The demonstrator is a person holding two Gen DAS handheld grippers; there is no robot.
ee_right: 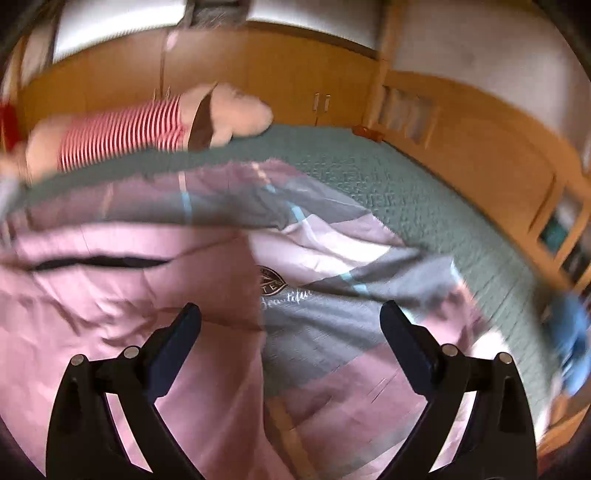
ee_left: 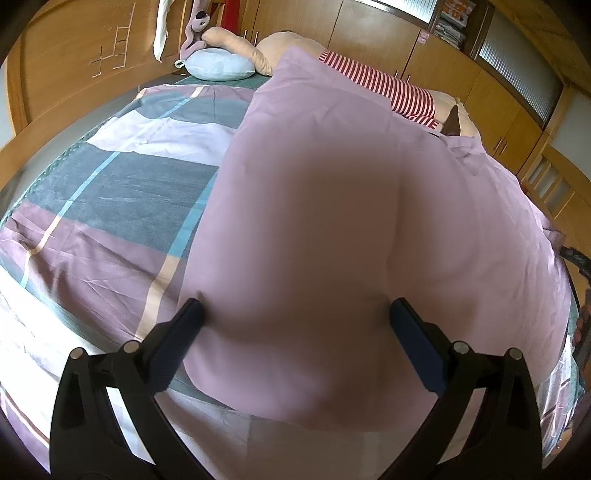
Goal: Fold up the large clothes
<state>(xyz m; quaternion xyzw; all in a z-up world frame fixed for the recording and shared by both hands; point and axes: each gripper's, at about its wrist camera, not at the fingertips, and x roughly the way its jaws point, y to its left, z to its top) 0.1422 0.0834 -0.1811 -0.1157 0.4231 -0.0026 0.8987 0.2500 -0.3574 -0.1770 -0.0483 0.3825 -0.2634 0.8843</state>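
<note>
Left gripper (ee_left: 295, 314): jaws spread wide at the bottom of the frame, gripping nothing; a rounded bulge of pink cloth swells between the two fingers and is blurred there, so I cannot tell whether it touches the pads.
Right gripper (ee_right: 290, 317): jaws spread wide at the bottom of the frame, holding nothing, over the cloth.
Pink cover (ee_left: 369, 206): the large plain pink sheet fills the centre and right of the left view, its fold edge running from the upper middle down to the lower left.
Patterned side (ee_right: 325, 321): grey, pink and pale-blue blocks with a printed emblem, between the right fingers; plain pink fabric lies at lower left of that view.
Checked spread (ee_left: 110, 184): left half of the left view.
Green quilt (ee_right: 424, 199): right of centre, blurred.
Striped plush toy (ee_right: 122, 133): upper left, at the bed's far edge.
Blue cushion (ee_left: 219, 64): top centre-left.
Wooden cupboards (ee_left: 369, 33): along the top.
</note>
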